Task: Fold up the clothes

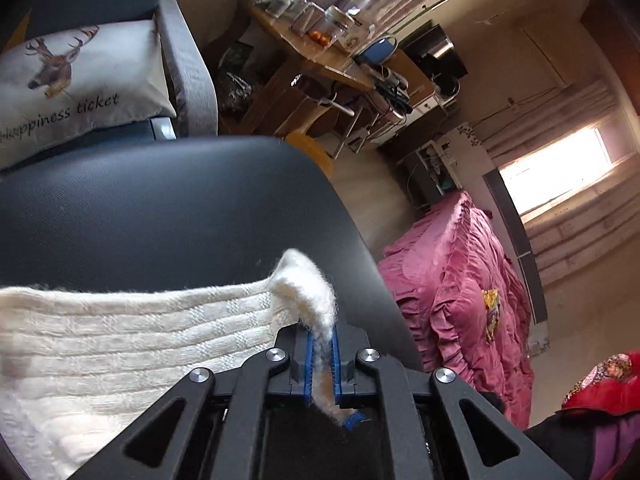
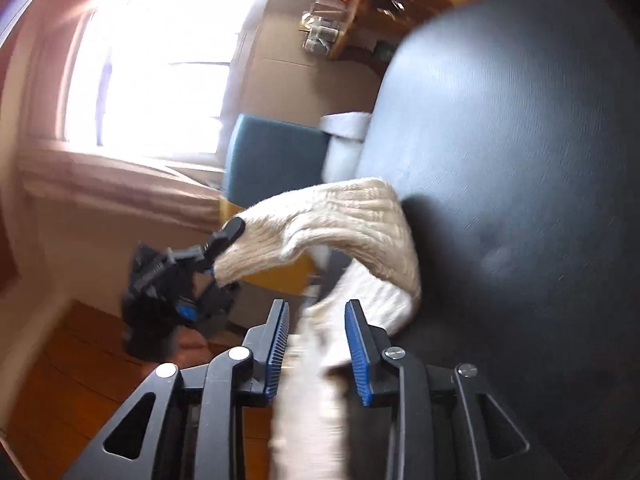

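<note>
The cream knitted garment [image 1: 132, 332] lies draped over the near part of a dark, rounded padded seat [image 1: 168, 208], its ribbed body spreading to the left. One fuzzy corner is lifted off the seat and pinched between the blue pads of the left hand-held gripper [image 1: 321, 354], whose jaws are pressed together on the knit. In the right wrist view the same garment [image 2: 352, 220] rises from the seat as a stretched fold toward the left hand-held gripper [image 2: 216, 256] at the left. The right hand-held gripper [image 2: 317, 344] has its jaws apart, with a strip of the cream knit running between them; this view is blurred, so the pads seem clear of the cloth, though that is hard to judge. Beyond the seat sit a deer-print cushion [image 1: 76, 84], a cluttered wooden table [image 1: 316, 56], and a bed with a pink cover [image 1: 460, 280] at the right.
</note>
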`<state>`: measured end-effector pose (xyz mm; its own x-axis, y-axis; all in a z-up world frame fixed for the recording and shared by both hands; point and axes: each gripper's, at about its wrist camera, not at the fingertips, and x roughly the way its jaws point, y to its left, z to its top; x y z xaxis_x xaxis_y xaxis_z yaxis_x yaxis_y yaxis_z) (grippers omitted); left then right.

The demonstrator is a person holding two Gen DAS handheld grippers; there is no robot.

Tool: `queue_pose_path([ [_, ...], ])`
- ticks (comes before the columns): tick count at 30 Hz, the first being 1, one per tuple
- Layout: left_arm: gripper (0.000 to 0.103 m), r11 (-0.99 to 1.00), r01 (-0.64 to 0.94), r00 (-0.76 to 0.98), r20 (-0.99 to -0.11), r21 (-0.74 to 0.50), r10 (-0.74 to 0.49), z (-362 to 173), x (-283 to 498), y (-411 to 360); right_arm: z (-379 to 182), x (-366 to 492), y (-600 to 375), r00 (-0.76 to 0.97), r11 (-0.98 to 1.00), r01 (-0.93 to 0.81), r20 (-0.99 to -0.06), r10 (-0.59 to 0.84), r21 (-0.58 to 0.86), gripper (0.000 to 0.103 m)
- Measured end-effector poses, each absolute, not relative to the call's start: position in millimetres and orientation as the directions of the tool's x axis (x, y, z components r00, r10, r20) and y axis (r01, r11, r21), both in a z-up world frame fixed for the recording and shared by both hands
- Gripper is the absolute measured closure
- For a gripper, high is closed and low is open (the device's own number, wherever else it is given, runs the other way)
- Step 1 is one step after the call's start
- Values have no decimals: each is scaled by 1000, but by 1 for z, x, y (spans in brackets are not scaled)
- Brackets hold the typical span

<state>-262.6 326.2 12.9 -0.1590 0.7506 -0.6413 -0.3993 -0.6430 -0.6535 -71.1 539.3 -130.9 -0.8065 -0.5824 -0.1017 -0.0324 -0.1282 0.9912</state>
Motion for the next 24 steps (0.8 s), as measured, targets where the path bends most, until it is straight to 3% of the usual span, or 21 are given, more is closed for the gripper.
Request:
queue_pose_path([
  [1,96,-638,-395,-177,-627,-660,759,21,-266,314,-137,-74,532,-806,-50,-31,-55,-590,998,63],
  [3,96,-629,-381,-210,-599,-678,773,37,-272,289,-150,-79,518,-806,95,-33,29,-592,995,48],
  [4,96,-625,-376,-231,-584,-684,778,45,-274,277,-155,-82,510,-810,143,-41,51,-585,989,43],
  [6,96,-622,-378,-275,-559,-685,782,63,-275,250,-162,-90,495,-822,215,-59,75,-565,975,23],
  [7,96,-619,-377,-292,-546,-689,785,71,-276,239,-165,-94,488,-828,242,-64,84,-555,968,20],
  [13,96,-610,-370,-398,-474,-701,786,110,-270,161,-168,-128,438,-833,329,-79,119,-540,941,19],
  [24,96,-610,-338,-572,-357,-717,738,153,-251,10,-179,-177,338,-778,294,-187,41,-626,937,18],
])
